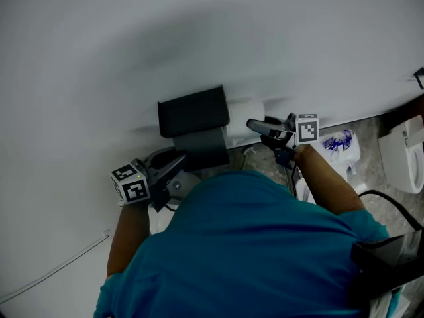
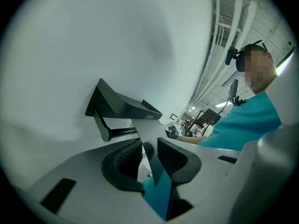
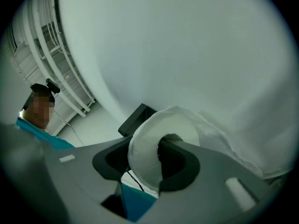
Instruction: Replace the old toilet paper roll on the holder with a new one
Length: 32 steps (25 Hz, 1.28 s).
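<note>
While our left gripper (image 1: 175, 165) pinches the holder flap (image 1: 202, 149) (centre frame), our outstretched right gripper (image 1: 254, 125) clamps the toilet paper roll (image 3: 142, 154).

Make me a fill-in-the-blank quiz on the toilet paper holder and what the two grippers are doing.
The right gripper holds the toilet paper roll with one jaw through its ____.
The left gripper grips the grey flap of the ____ holder.
In the head view, the roll shows on the holder's ____ side.
Missing words: core; black; right.
</note>
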Each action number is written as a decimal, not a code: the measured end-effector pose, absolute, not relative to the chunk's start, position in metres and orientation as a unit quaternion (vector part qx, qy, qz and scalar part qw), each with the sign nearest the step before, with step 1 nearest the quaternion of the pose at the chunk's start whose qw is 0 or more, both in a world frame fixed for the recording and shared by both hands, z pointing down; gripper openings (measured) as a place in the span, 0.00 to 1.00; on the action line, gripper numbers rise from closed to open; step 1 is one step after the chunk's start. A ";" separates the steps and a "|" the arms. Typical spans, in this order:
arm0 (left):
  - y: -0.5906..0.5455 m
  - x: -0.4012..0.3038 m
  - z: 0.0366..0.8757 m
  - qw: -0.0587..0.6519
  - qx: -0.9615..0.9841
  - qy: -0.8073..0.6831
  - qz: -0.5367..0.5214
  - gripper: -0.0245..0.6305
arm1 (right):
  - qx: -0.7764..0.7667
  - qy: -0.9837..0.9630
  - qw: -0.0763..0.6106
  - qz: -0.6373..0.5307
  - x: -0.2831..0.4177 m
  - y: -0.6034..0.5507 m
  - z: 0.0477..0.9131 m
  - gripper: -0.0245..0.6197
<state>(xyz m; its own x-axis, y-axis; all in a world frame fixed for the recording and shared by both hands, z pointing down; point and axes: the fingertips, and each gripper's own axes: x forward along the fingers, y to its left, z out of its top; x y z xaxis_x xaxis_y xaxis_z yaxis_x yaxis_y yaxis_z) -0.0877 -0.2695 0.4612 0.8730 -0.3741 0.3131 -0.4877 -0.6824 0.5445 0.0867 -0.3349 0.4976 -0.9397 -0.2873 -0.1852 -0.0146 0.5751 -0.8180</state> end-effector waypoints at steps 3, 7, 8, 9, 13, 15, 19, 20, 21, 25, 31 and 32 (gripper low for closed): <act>-0.269 -0.087 0.462 0.318 0.914 -0.234 0.092 0.19 | -0.083 0.876 0.145 -0.452 0.082 -0.336 0.498 0.29; -0.270 -0.088 0.465 0.320 0.913 -0.233 0.095 0.19 | -0.082 0.882 0.128 -0.447 0.073 -0.337 0.500 0.29; -0.270 -0.089 0.465 0.320 0.913 -0.233 0.095 0.19 | -0.083 0.883 0.122 -0.445 0.070 -0.336 0.500 0.29; -0.270 -0.089 0.465 0.319 0.914 -0.232 0.095 0.19 | -0.084 0.885 0.118 -0.443 0.068 -0.336 0.500 0.29; -0.268 -0.087 0.463 0.313 0.915 -0.232 0.104 0.19 | -0.086 0.890 0.105 -0.435 0.063 -0.336 0.498 0.29; -0.267 -0.086 0.463 0.313 0.916 -0.231 0.102 0.19 | -0.087 0.895 0.095 -0.426 0.060 -0.335 0.495 0.29; -0.268 -0.085 0.461 0.310 0.916 -0.230 0.106 0.19 | -0.095 0.908 0.068 -0.401 0.053 -0.334 0.492 0.29; -0.269 -0.085 0.461 0.312 0.915 -0.231 0.107 0.19 | -0.099 0.912 0.061 -0.394 0.051 -0.334 0.491 0.29; -0.269 -0.085 0.461 0.312 0.915 -0.231 0.106 0.19 | -0.103 0.916 0.053 -0.385 0.049 -0.334 0.491 0.29; -0.268 -0.086 0.462 0.311 0.917 -0.229 0.101 0.19 | -0.129 0.931 0.019 -0.341 0.042 -0.332 0.488 0.30; -0.268 -0.086 0.463 0.309 0.917 -0.230 0.102 0.19 | -0.177 0.940 -0.036 -0.289 0.039 -0.331 0.489 0.33; -0.268 -0.086 0.463 0.309 0.917 -0.230 0.102 0.19 | -0.187 0.940 -0.044 -0.283 0.040 -0.332 0.489 0.34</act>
<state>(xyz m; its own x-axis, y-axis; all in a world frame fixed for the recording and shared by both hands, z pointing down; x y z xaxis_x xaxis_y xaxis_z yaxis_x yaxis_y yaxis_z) -0.0857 -0.2685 0.4629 0.8736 -0.3591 0.3284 -0.4846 -0.7038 0.5195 0.0399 -0.3315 0.4888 -0.9260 -0.3269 0.1889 -0.3769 0.7703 -0.5144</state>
